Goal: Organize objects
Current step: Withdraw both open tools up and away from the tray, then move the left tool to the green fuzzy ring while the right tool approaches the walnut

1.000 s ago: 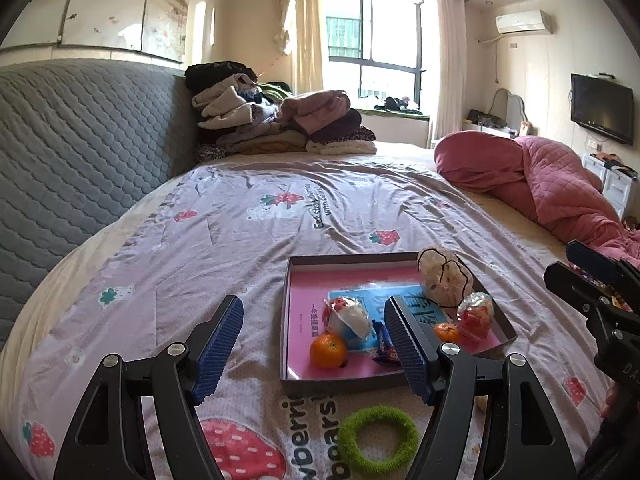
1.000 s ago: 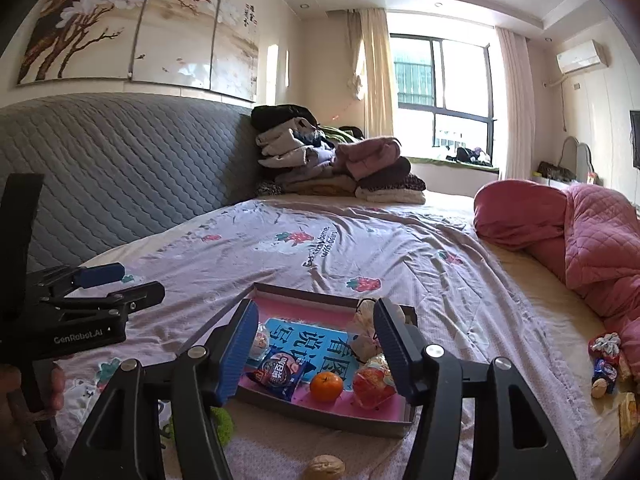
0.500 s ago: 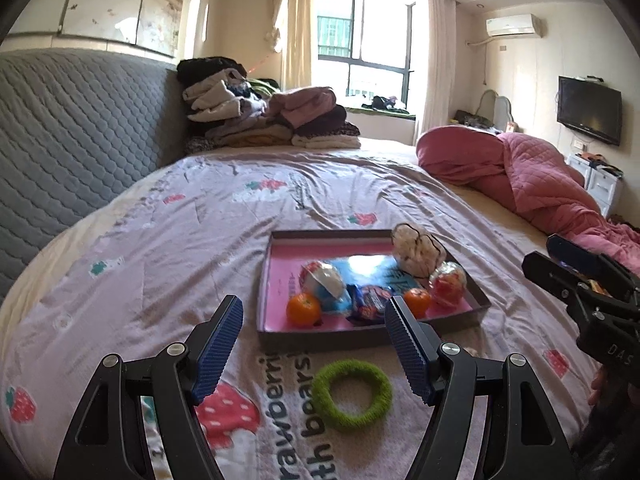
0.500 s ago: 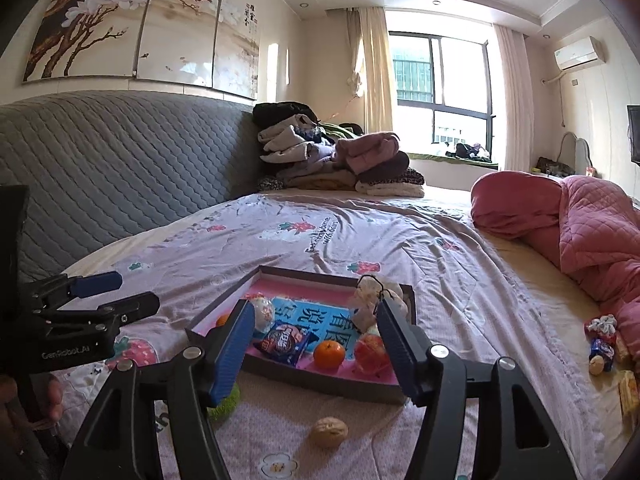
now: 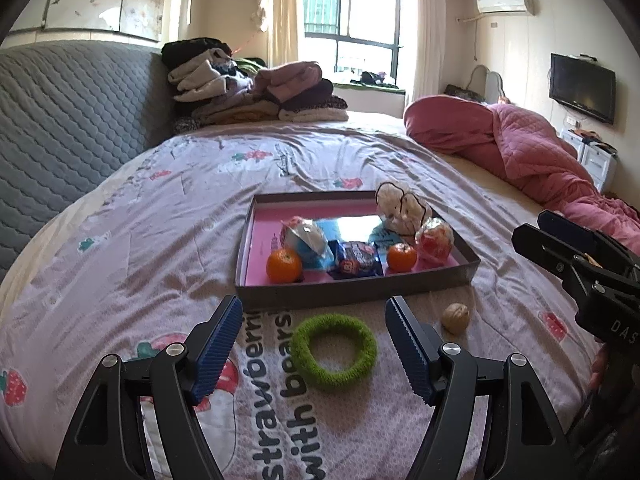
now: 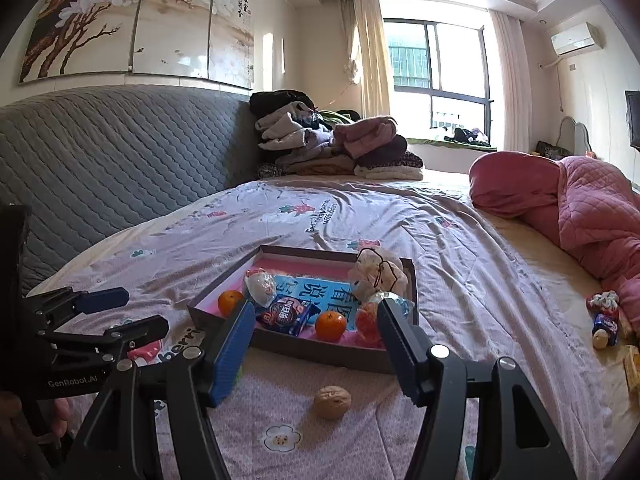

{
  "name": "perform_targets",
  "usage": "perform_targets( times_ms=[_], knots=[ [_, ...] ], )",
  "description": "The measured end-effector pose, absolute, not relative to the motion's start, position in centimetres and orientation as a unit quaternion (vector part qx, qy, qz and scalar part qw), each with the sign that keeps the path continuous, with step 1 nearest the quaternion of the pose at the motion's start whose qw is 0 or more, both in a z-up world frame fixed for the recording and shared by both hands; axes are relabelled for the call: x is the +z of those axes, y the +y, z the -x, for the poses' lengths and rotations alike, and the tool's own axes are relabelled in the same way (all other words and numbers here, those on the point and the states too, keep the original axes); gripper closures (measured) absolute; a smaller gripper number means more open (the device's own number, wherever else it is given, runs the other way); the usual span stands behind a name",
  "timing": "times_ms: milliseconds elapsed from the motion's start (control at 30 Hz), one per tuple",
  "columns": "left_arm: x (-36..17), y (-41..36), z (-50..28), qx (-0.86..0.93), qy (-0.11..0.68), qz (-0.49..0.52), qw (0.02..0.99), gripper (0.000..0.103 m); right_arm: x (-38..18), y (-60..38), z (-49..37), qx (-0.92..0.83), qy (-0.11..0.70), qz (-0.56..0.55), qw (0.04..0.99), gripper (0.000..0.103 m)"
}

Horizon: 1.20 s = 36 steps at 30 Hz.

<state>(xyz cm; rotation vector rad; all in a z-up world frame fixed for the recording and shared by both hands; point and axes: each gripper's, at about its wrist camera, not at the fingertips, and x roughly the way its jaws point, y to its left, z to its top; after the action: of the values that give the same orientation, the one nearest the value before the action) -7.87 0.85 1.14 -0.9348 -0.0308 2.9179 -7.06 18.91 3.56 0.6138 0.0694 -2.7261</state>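
left gripper [image 5: 314, 344], stamped "GenRobot.AI", fingers spread, empty, over green ring [image 5: 334, 351] | bedsheet [image 5: 160, 240] reads "strawberries with bears" | tray [image 5: 352, 294] holds oranges, snack packet | right gripper [image 6: 316, 354] fingers spread, empty, above walnut [image 6: 332, 401]

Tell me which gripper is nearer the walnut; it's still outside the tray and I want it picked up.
Right, probably. The right gripper is open with the walnut lying on the bedsheet between its fingers. The left gripper frames the green ring instead, with the walnut off to its right.
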Motion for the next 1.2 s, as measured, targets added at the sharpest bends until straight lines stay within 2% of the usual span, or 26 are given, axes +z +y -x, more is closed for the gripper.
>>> perform_targets(
  times_ms=[1200],
  knots=[
    [-5.0,0.8,8.2,0.903,-0.019,0.425,0.055,0.028,-3.6,19.1,8.6,-0.913,0.017,-0.372,0.165,0.04]
  ],
)
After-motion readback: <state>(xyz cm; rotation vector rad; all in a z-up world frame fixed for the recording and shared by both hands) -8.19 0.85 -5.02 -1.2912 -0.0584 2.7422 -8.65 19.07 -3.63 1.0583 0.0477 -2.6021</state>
